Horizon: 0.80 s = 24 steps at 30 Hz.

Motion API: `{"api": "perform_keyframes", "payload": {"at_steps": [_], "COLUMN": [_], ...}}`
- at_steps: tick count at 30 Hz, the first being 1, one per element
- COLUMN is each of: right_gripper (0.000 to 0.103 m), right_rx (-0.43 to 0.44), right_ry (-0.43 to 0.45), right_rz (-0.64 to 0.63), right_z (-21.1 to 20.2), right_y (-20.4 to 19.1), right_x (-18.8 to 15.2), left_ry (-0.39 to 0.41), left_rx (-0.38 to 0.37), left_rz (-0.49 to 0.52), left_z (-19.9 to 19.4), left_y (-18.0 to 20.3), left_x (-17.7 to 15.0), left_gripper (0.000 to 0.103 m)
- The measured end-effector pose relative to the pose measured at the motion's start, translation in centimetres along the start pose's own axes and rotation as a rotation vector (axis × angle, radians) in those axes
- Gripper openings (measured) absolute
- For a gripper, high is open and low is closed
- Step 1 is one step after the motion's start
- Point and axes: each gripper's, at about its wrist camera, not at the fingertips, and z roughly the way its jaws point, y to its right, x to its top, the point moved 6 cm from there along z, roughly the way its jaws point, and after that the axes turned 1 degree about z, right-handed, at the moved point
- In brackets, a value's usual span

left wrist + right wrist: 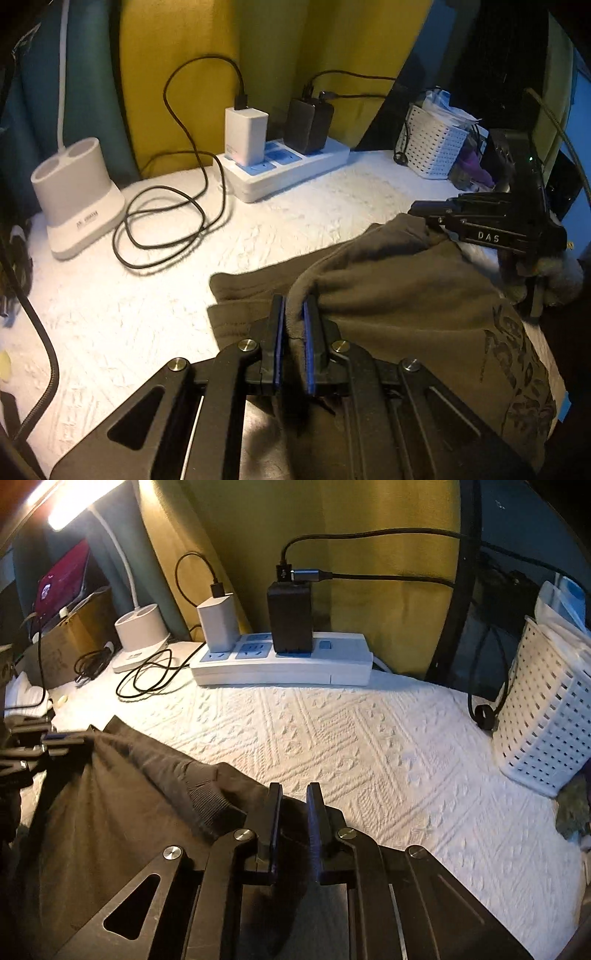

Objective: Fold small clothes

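A small dark olive-brown garment (399, 295) with a floral print lies partly lifted on the white textured cloth (129, 314). My left gripper (294, 306) is shut on a fold of its edge. My right gripper (294, 794) is shut on another part of the same garment (122, 797), at its ribbed hem. In the left wrist view the right gripper (424, 212) pinches the garment at the right. In the right wrist view the left gripper (70, 740) holds it at the far left.
A white power strip (280, 664) with a white and a black charger stands at the back. A white lamp base (74, 199) and a looped black cable (162, 229) lie at the left. A white perforated basket (546, 716) stands at the right. Yellow curtain behind.
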Motion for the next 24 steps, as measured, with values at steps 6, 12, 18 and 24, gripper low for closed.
{"api": "perform_keyframes", "payload": {"at_steps": [6, 12, 18, 24], "right_gripper": [0.014, 0.039, 0.080, 0.049], "right_rx": [-0.054, -0.047, -0.055, -0.039], "right_ry": [0.019, -0.003, -0.017, -0.028], "right_rz": [0.007, 0.010, 0.014, 0.031], "right_z": [-2.6, -3.5, -2.6, -1.9], "right_y": [0.8, 0.4, 0.1, 0.7], "right_x": [-0.5, -1.9, -2.7, -2.7], "left_ry": [0.041, 0.078, 0.050, 0.049], "left_rx": [-0.023, 0.013, 0.027, 0.013], "left_rz": [-0.039, -0.025, -0.033, -0.044], "left_z": [-1.1, -2.4, -1.6, -1.7], "left_y": [-0.2, 0.0, -0.5, -0.6], "left_x": [0.0, -0.4, -1.3, -1.5], "left_gripper": [0.008, 0.008, 0.008, 0.008]}}
